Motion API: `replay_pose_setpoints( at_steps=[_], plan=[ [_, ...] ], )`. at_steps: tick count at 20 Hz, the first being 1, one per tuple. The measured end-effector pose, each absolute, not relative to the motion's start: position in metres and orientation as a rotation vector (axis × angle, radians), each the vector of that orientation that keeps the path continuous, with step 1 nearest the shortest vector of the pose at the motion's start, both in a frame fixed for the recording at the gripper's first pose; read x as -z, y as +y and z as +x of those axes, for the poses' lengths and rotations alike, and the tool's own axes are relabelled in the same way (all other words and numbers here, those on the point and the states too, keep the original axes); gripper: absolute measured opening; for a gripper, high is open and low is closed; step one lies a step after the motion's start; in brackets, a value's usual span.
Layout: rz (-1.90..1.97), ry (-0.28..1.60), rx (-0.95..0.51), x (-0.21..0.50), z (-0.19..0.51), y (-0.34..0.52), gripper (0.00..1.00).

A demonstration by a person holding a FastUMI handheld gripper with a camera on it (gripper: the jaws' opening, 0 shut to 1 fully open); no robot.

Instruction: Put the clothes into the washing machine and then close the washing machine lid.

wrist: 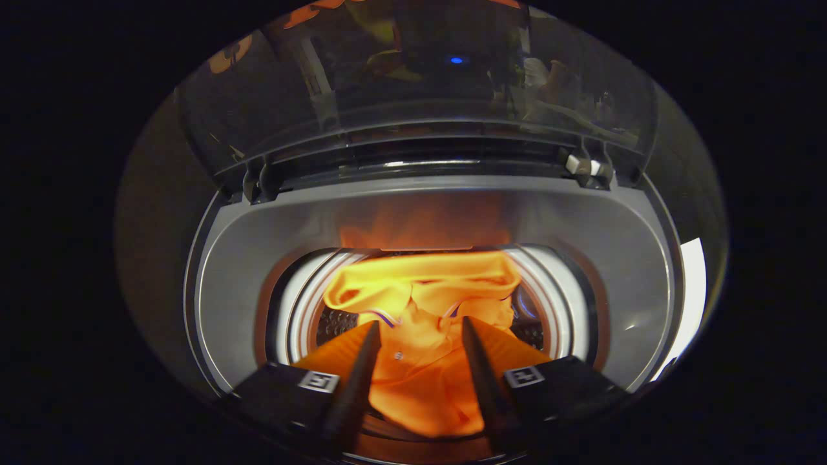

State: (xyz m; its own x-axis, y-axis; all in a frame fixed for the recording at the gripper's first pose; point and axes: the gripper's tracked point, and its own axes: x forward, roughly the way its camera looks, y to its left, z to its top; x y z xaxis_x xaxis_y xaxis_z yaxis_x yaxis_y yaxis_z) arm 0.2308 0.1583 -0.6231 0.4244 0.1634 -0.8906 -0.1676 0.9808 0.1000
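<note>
We see the gripper spread wide over the washing machine drum. An orange shirt lies between its fingers, unclamped. The lid stands raised.

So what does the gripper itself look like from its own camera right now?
The gripper has two long, flat fingers that taper to narrow tips. Each finger is mounted on a dark, boxy block, and each block carries a small square black-and-white marker on top. No cables are visible.
</note>
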Motion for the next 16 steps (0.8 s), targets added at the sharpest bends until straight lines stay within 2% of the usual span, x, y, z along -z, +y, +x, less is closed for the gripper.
replay_pose_setpoints(
  at_steps=[2,6,10,16],
  plan=[
    [-0.003,1.107,-0.220,0.618,0.226,0.159,1.00],
    [-0.002,1.013,-0.254,0.591,0.227,0.163,1.00],
    [0.000,0.855,-0.297,0.534,0.234,0.170,1.00],
    [0.041,0.580,-0.323,0.399,0.250,0.180,0.99]
  ],
)
